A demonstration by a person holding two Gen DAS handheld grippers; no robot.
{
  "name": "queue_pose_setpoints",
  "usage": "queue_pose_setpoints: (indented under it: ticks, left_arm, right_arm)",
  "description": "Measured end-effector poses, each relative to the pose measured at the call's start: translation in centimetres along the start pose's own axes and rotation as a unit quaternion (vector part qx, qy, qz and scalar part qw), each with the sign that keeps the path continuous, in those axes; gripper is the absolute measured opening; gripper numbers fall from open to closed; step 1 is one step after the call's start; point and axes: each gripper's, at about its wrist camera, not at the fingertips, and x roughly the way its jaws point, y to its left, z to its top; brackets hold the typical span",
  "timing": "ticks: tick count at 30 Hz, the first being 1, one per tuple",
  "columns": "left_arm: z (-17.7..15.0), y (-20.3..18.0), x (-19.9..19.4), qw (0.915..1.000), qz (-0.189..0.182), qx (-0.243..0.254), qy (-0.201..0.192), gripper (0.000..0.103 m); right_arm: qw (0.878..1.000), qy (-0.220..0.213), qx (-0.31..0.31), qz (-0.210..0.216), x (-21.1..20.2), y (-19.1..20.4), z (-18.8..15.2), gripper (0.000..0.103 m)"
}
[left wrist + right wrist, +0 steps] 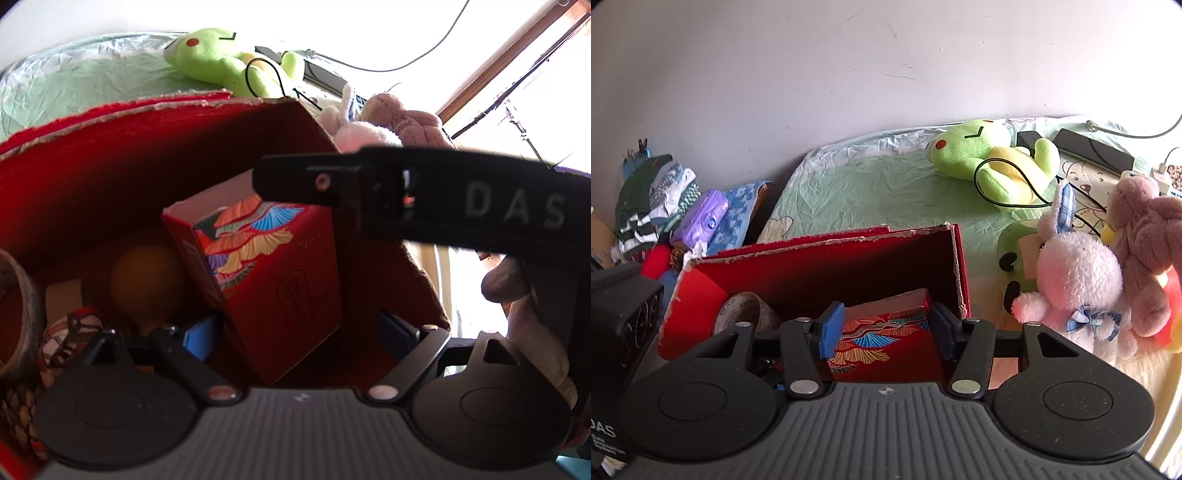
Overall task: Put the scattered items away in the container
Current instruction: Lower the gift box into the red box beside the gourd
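A red patterned box [886, 332] stands tilted inside the red cardboard container [827, 240]. My right gripper [886, 328] reaches down over it, with its blue pads [831, 328] set against the box's two sides. The left wrist view shows the same box [273, 277] between the wide-apart fingers of my left gripper [297, 334], whose pads stand clear of it. One right gripper finger [295, 181] crosses the box's top there. Also in the container [110, 166] are a tape roll [750, 310], an orange round thing [147, 280] and a small patterned item [70, 332].
On the green sheet behind the container lie a green frog plush [990, 158] with a black cable over it, a pink bunny plush [1075, 280] and a brown bear plush [1145, 240]. Folded clothes [653, 199] and a purple pack [701, 218] pile up at the left.
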Motion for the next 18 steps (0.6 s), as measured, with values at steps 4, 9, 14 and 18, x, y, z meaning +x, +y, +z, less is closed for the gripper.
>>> queue_pose_setpoints:
  ticks: [4, 9, 14, 18]
  left_arm:
    - [0.0, 0.0, -0.1, 1.0, 0.0, 0.0, -0.001, 0.088]
    - [0.1, -0.6, -0.5, 0.9997, 0.01, 0.018, -0.013, 0.088]
    - [0.9, -0.6, 0.0, 0.9996, 0.021, 0.021, 0.001, 0.088]
    - [1.3, -0.4, -0.1, 0.9993, 0.028, 0.025, 0.005, 0.088]
  right_arm:
    - [1.0, -0.003, -0.004, 0.007, -0.4, 0.1, -0.1, 0.055]
    - [1.0, -0.017, 0.008, 0.02, -1.0, -0.3, 0.1, 0.055]
    - [1.0, -0.015, 0.024, 0.013, -0.5, -1.2, 0.3, 0.055]
    - [0.999, -0.013, 0.043, 0.018, -0.5, -1.9, 0.0, 0.055]
